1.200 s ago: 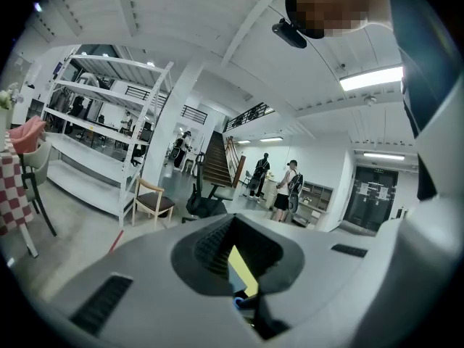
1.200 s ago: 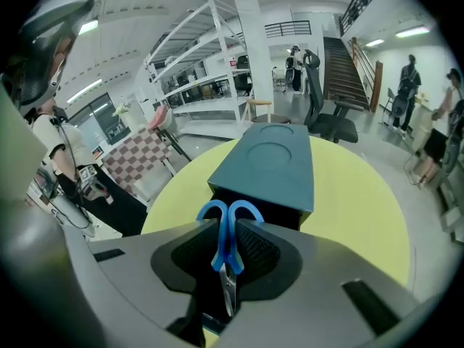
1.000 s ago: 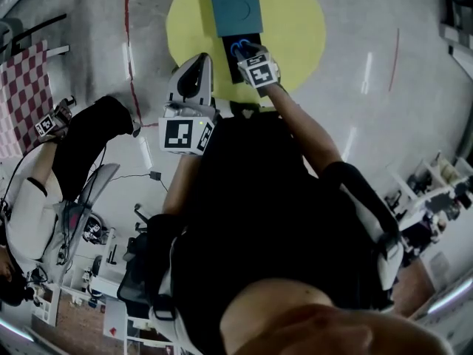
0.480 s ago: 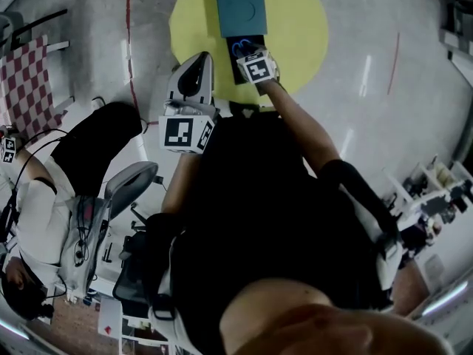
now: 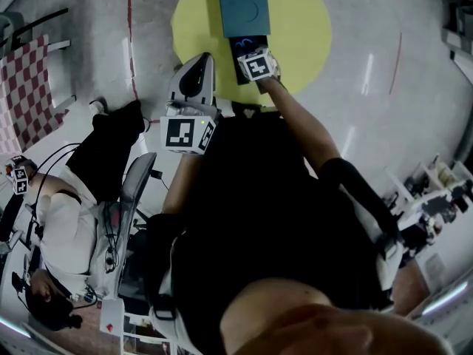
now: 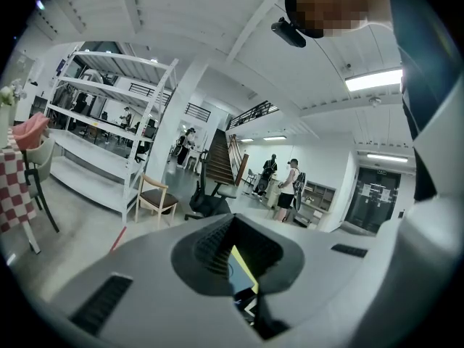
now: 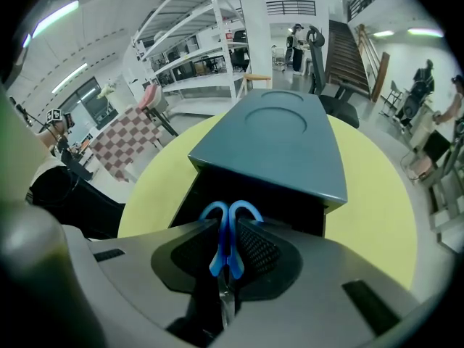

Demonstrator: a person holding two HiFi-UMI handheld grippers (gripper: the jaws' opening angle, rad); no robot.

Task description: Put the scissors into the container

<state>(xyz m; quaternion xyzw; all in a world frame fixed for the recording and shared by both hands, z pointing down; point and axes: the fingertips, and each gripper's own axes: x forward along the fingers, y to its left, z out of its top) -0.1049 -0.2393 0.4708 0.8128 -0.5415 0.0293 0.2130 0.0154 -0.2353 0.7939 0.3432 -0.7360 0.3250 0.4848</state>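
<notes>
A teal container (image 5: 240, 4) stands on the round yellow table (image 5: 303, 28), with its black open compartment (image 5: 238, 71) facing me. My right gripper (image 5: 247, 52) is shut on the blue-handled scissors (image 5: 243, 45) and holds them over that compartment. In the right gripper view the scissors (image 7: 230, 225) sit upright between the jaws of the right gripper (image 7: 228, 256), handle loops pointing at the container (image 7: 279, 147) and its dark opening (image 7: 290, 207). My left gripper (image 5: 195, 63) hangs left of the table, shut and empty; the left gripper (image 6: 235, 265) points up into the room.
A person (image 5: 66, 220) with cables sits by a grey chair (image 5: 137, 183) at the left. A red-checked cloth (image 5: 29, 87) and a red floor line (image 5: 131, 35) lie further left. Shelves (image 5: 436, 191) stand at the right. White racking (image 7: 210, 42) rises behind the table.
My right gripper has edged the scissors slightly further toward the container's opening. The person at the left has shifted down and the chair has moved. The left gripper has stayed put.
</notes>
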